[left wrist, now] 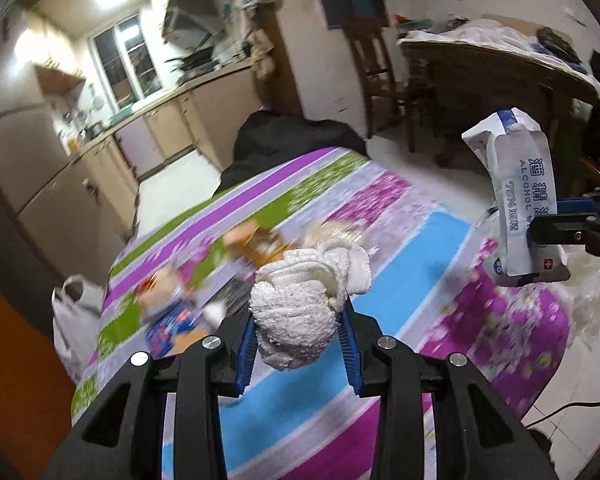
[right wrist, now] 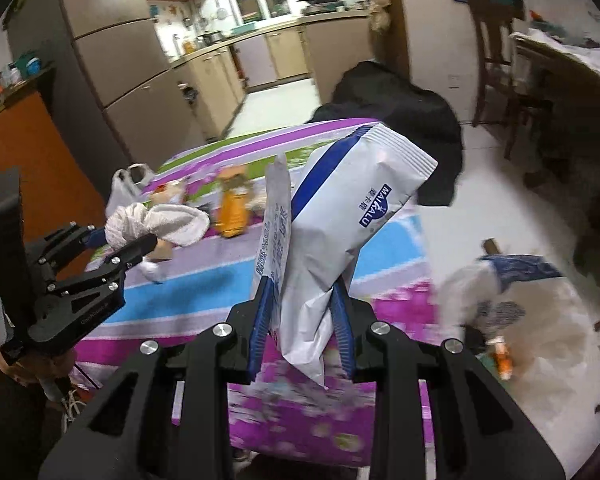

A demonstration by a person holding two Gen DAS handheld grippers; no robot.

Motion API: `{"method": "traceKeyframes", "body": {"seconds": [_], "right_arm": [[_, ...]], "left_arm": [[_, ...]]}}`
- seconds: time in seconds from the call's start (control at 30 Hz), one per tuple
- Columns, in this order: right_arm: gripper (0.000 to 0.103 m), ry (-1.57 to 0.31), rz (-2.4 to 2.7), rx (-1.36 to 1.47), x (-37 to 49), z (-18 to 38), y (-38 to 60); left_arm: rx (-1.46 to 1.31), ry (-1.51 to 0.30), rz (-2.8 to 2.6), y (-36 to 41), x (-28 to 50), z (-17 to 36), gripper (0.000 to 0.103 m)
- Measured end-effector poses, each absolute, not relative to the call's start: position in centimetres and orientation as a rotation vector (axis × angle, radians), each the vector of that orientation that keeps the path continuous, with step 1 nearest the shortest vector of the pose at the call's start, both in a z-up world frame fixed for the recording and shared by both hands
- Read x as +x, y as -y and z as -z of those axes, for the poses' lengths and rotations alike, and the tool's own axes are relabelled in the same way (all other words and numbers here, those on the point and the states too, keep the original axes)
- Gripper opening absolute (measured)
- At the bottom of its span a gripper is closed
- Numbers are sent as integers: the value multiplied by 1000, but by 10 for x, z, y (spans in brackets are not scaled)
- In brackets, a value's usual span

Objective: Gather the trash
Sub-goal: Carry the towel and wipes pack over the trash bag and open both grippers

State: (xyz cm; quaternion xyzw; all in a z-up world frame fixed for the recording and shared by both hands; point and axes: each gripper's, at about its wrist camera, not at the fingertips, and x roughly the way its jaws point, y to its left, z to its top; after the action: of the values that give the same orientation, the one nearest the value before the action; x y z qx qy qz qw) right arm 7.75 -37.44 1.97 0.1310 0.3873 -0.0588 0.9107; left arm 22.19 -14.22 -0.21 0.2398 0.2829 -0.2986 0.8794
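The left gripper (left wrist: 298, 334) pinches a crumpled white tissue (left wrist: 300, 308) above the table (left wrist: 412, 240). At 3 o'clock, the right gripper (right wrist: 302, 324) squeezes a wipes packet (right wrist: 340, 232).

A crumpled white tissue wad (left wrist: 300, 308) is pinched in the left claw (left wrist: 299, 336), above the striped bench. A white-and-blue wipes packet (right wrist: 340, 232), creased and upright, is gripped by its lower end in the right claw (right wrist: 302, 336). More litter, among it an orange carton (right wrist: 232, 208), lies blurred on the bench.
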Motion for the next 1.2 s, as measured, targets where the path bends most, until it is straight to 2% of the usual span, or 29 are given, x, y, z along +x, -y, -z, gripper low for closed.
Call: {"method": "traceKeyframes", "body": {"seconds": [0.6,0.93,1.2], "right_arm": [[28,-911,435,193,10,-35,509],[28,-1027,473,159,-5,-31,544],[28,-1148,417,159,4,-15,557]], "left_arm": [[707,-496,863,347,159,8,37],[792,-600,1072,440,132,34,37],[861,-665,1192,465,122,65,37]]}}
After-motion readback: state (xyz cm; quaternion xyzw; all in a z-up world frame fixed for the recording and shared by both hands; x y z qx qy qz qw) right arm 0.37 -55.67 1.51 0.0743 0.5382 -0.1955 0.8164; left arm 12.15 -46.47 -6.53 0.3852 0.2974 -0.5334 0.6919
